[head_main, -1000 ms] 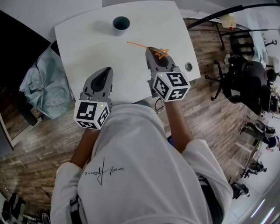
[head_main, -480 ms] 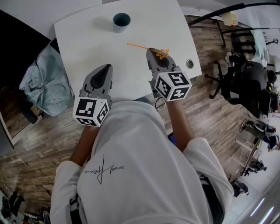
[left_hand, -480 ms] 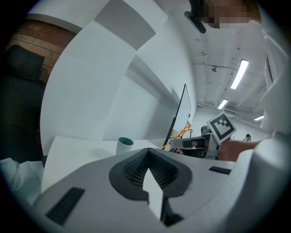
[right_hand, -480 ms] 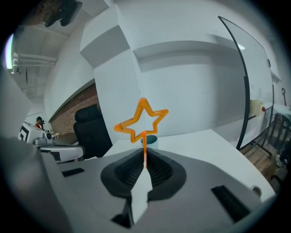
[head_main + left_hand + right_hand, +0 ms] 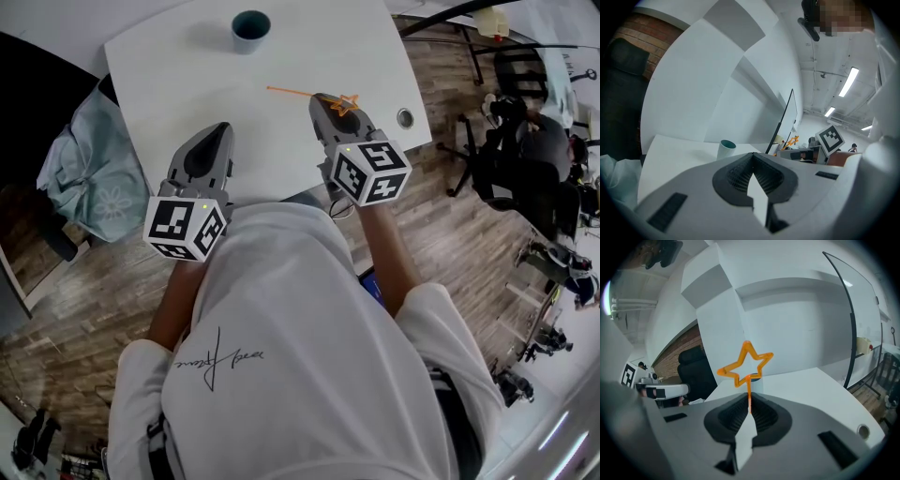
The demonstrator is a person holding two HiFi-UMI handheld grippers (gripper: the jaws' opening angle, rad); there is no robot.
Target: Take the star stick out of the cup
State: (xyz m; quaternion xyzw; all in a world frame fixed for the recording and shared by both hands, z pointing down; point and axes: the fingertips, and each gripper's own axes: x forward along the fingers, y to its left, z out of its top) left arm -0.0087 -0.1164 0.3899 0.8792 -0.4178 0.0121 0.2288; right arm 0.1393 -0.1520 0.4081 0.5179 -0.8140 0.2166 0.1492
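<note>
In the head view, my right gripper [image 5: 325, 100] is shut on the orange star stick [image 5: 345, 102]. The star lies over the jaws and the thin stem points left over the white table [image 5: 178, 75]. From the right gripper view the star [image 5: 746, 363] stands upright just beyond the shut jaws [image 5: 749, 405]. The teal-lined cup [image 5: 250, 28] stands apart at the table's far edge, with nothing in it. My left gripper [image 5: 215, 133] is shut with nothing in it, hovering over the table's near left part. Its own view has the cup [image 5: 725, 149] ahead.
A pale blue bag or cloth [image 5: 89, 173] sits on the floor left of the table. A round cable hole [image 5: 404, 118] marks the table's right corner. Black office chairs [image 5: 520, 159] stand on the wooden floor to the right.
Both grippers have drawn back slightly toward the person, away from the cup. The right gripper still holds the star stick the same way.
</note>
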